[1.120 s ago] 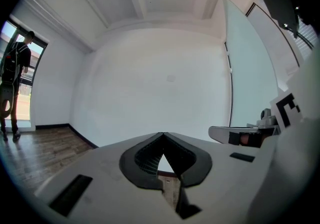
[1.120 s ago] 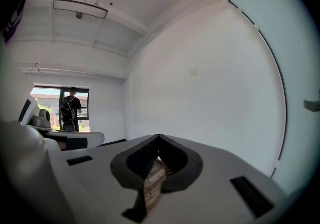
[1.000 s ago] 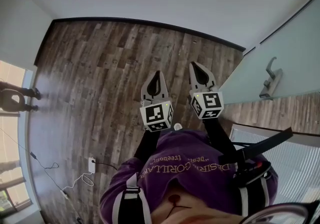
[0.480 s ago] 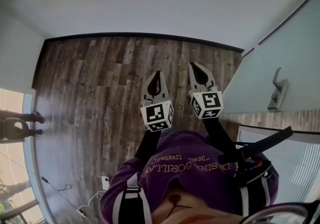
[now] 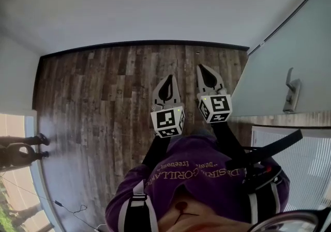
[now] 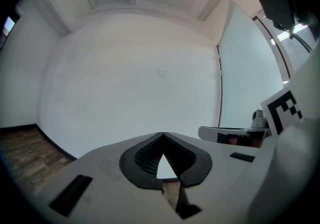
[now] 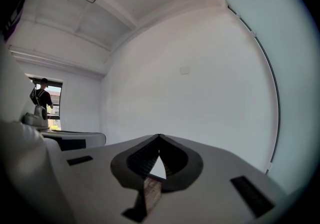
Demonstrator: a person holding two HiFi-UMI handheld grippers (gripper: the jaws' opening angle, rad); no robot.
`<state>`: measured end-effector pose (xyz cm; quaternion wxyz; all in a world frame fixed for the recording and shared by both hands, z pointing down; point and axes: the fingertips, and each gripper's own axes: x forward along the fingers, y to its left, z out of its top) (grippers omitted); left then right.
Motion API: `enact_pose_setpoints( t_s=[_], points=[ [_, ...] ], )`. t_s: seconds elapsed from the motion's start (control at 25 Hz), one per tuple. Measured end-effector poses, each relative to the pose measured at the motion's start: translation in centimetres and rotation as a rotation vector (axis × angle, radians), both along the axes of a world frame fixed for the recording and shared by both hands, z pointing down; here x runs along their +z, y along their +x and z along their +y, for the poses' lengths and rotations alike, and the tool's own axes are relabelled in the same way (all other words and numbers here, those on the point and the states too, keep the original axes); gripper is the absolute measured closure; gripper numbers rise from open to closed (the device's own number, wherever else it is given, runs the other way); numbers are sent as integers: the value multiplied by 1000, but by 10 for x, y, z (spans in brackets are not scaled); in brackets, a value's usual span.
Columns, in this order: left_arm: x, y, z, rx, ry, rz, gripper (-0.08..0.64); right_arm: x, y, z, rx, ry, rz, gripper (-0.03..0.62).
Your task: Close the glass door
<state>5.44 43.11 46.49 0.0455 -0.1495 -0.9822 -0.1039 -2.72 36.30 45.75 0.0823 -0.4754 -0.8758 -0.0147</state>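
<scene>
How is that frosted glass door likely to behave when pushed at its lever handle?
The glass door is a large rigid panel, so it will probably swing as one piece and feel heavy. Its smooth face looks slippery; the metal handle likely gives a surer push point.

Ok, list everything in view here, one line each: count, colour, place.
floor: one, dark brown wood planks, middle of the head view
wall: one, white, beyond the floor
skirting: one, black, where wall meets floor
glass door: one, pale frosted, right
door handle: one, grey metal, on the door
blind: one, white slats, lower right
bystander's shoes: two, dark, far left
sweatshirt: one, purple, bottom
left gripper: one, grey, shut and empty, over the floor
right gripper: one, grey, shut and empty, beside the left one, nearer the door
</scene>
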Motion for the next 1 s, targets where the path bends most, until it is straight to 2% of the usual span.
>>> enact_pose_setpoints(
  t_s=[0.16,0.32,0.48,0.64,0.84,1.0],
  points=[
    [5,-5,14,6,32,-4,558,4,-7,-1,45,24,-4,603],
    [9,-26,12,28,74,-12,558,6,-25,-9,86,32,-8,603],
    [11,-52,7,78,56,-5,559,8,-52,-12,126,19,0,603],
    [14,-76,9,92,51,6,558,8,-75,-13,147,3,-6,603],
    [2,-142,8,183,9,-10,559,2,-126,-14,212,-18,-19,603],
    [1,-191,-15,273,-3,-4,558,1,-170,-38,291,-18,-14,603]
  ],
)
